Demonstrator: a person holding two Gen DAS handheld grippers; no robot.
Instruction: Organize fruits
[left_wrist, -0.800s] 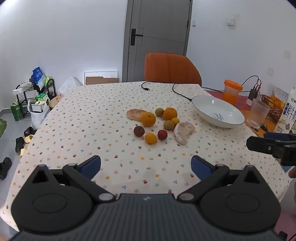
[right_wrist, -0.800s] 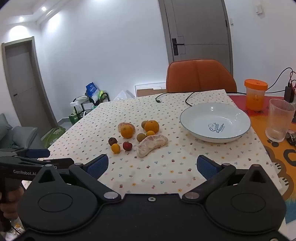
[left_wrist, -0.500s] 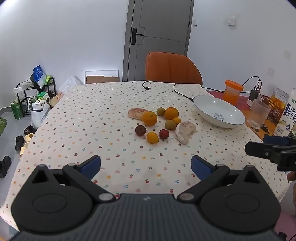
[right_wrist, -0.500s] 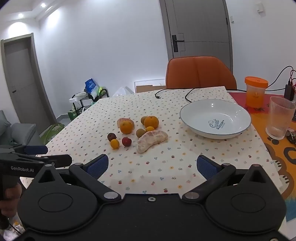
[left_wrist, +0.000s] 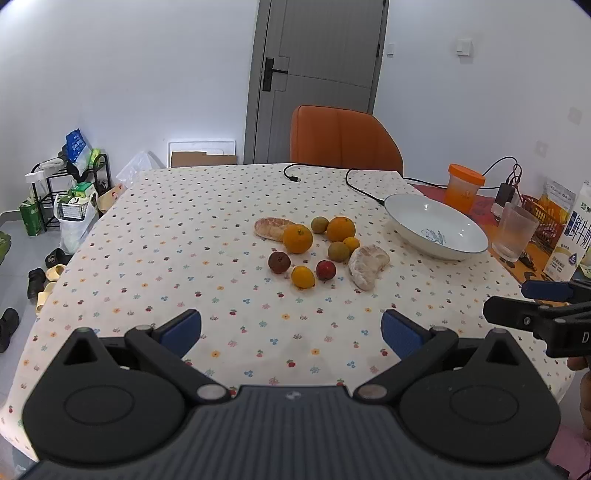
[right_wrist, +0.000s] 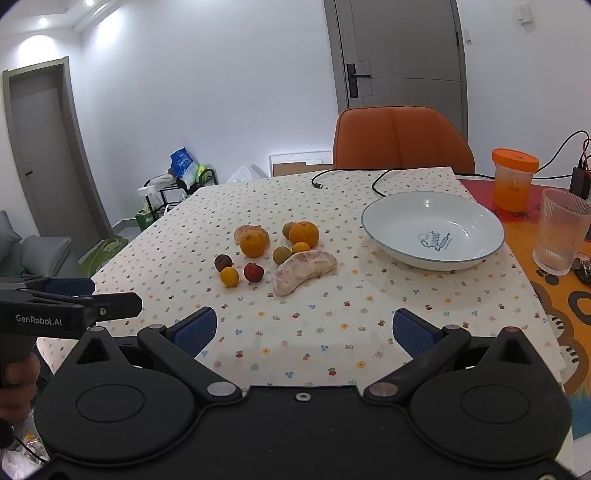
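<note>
Mid-table the fruit (right_wrist: 275, 254) lies loose beside an empty bowl (right_wrist: 432, 230), both claws (left_wrist: 291, 330) (right_wrist: 304, 332) gaping empty near the table's (left_wrist: 166, 236) front edge, nothing picked yet; next comes reaching in for one piece.

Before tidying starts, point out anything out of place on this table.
Fruit lies loose on the dotted tablecloth while the white blue-rimmed bowl stands empty. Two peeled pomelo segments lie bare among the whole fruit. Nothing spilled or broken.

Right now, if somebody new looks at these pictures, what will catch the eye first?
Probably the cluster of fruits on the dotted tablecloth at the table's middle. To its right stands an empty white bowl, and behind the table an orange chair. Both grippers hang open in front, holding nothing.
</note>
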